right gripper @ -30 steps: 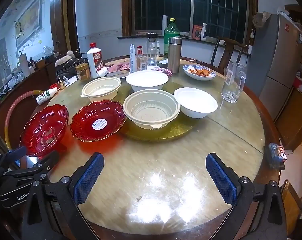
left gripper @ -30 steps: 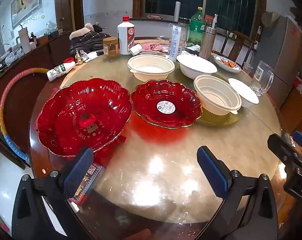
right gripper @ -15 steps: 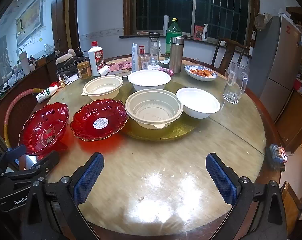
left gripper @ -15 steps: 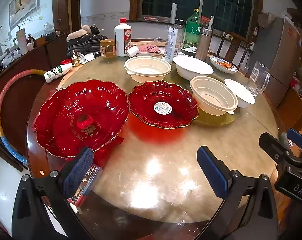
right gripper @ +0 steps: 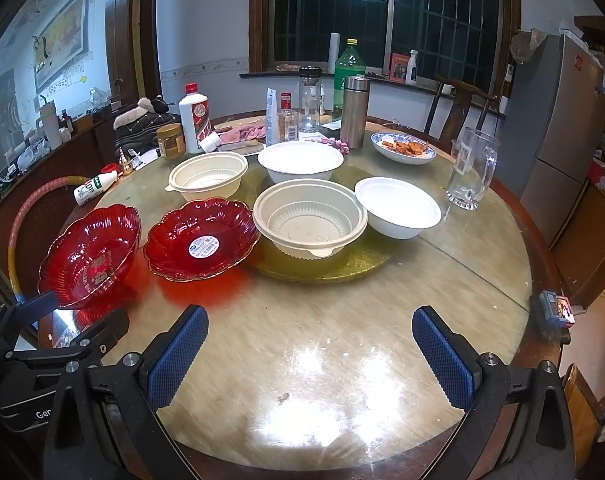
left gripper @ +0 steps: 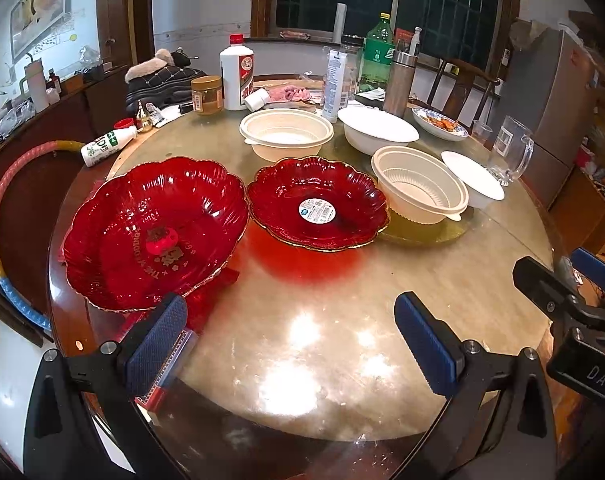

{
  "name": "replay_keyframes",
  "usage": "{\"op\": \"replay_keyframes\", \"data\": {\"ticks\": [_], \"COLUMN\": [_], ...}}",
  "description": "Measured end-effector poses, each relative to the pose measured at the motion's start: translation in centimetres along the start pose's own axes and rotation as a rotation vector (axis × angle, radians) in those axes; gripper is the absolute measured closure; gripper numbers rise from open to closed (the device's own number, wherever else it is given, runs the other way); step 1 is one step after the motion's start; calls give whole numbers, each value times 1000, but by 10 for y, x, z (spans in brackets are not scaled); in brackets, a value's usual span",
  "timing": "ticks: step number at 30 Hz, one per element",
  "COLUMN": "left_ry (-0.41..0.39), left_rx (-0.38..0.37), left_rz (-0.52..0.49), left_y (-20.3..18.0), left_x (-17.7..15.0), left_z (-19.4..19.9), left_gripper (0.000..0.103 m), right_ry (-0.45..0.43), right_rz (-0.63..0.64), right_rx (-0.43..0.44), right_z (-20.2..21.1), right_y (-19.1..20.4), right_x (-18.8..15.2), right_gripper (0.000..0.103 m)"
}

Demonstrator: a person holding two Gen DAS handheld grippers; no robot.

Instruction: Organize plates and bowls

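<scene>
A round bench (right gripper: pixel 482 264) with a glossy, glare-spotted top fills most of both views, with a gold turntable (right gripper: pixel 342 264) set at its middle.

The left tool (left gripper: pixel 290 340) takes up the bottom of the left wrist view, its two blue-padded fingers spread wide with nothing between them, low over the near edge of the bench. The right tool (right gripper: pixel 310 356) sits the same way at the bottom of the right wrist view, fingers wide apart and empty; its black body also shows at the right edge of the left wrist view.

At centre left of the left wrist view stands the large red dish (left gripper: pixel 154 232), raised on a red foot, with gold lettering inside. Just right of it, rims nearly touching, lies the smaller red dish (left gripper: pixel 318 204) with a round white sticker at its centre. To the right again is a ribbed cream bowl (left gripper: pixel 420 190), resting on the turntable, its rim close against the smaller red dish. Beyond it at the right is a plain white bowl (left gripper: pixel 472 178). Farther up the frame sit a second cream bowl (left gripper: pixel 286 132) and a second white bowl (left gripper: pixel 376 130), side by side.

At the upper right is a clear glass mug (left gripper: pixel 508 152), and near it a blue-patterned plate (left gripper: pixel 440 122) holding food. Along the top of the bench stand a white bottle (left gripper: pixel 236 74) with a red cap, a green bottle (left gripper: pixel 378 56), a steel flask (left gripper: pixel 400 78) and a brown jar (left gripper: pixel 207 94).
</scene>
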State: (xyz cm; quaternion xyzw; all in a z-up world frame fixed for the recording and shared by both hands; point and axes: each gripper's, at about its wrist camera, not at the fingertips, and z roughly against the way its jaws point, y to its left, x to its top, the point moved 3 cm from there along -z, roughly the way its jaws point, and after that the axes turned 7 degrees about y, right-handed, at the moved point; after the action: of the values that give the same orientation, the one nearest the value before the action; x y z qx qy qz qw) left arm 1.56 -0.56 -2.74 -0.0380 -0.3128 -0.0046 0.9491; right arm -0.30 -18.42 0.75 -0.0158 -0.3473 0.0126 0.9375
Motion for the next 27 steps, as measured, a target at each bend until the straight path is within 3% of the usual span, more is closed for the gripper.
{"op": "replay_keyframes", "data": {"ticks": [27], "left_ry": [2], "left_rx": [6], "left_rz": [-17], "left_y": [-2], "left_x": [-2], "left_z": [1], "left_gripper": [0], "right_ry": [-2], "right_rz": [12], "right_rx": [4], "right_z": [2], "right_y": [7], "right_x": [2], "right_gripper": [0]}}
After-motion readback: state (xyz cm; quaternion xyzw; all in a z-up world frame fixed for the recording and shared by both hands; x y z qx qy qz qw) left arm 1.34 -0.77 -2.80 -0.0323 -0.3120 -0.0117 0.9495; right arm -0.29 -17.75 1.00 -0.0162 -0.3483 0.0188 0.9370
